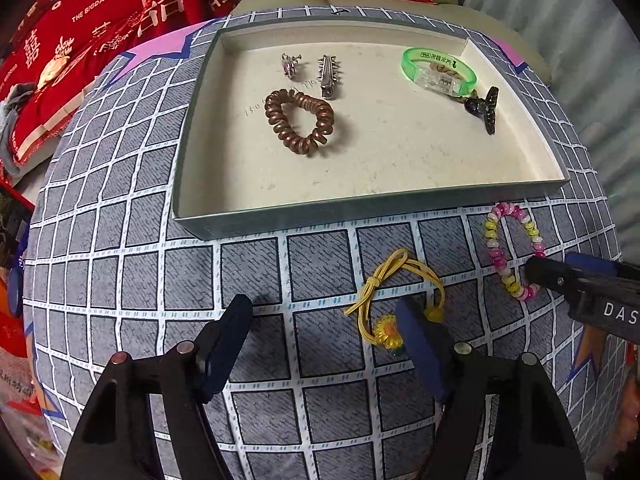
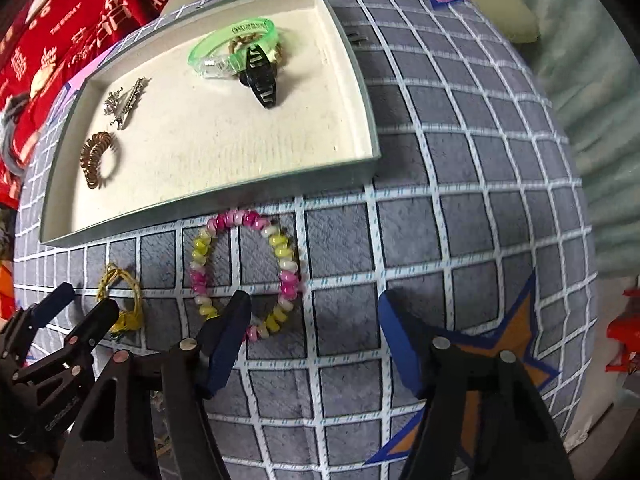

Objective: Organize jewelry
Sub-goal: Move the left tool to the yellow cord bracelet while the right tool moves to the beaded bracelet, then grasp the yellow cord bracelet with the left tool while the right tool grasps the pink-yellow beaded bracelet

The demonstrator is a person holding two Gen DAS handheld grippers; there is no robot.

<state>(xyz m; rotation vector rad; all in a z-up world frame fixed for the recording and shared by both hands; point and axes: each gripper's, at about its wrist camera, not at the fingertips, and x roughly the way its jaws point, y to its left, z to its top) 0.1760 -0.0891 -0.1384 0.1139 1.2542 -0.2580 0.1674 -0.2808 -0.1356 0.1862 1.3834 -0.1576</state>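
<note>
My left gripper (image 1: 326, 336) and right gripper (image 2: 312, 332) both stand apart, clamping nothing. The yellow elastic hair tie (image 1: 394, 296) and pink-and-yellow beaded bracelet (image 2: 244, 272) lie on the grey checked cloth (image 1: 160, 280), near the shallow grey tray (image 1: 360, 208).

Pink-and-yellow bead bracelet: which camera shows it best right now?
The right wrist view. There the bracelet lies almost whole and central on the checked cloth, only its near edge hidden behind a finger. The left wrist view shows it small at the right edge, partly behind the right gripper.
</note>
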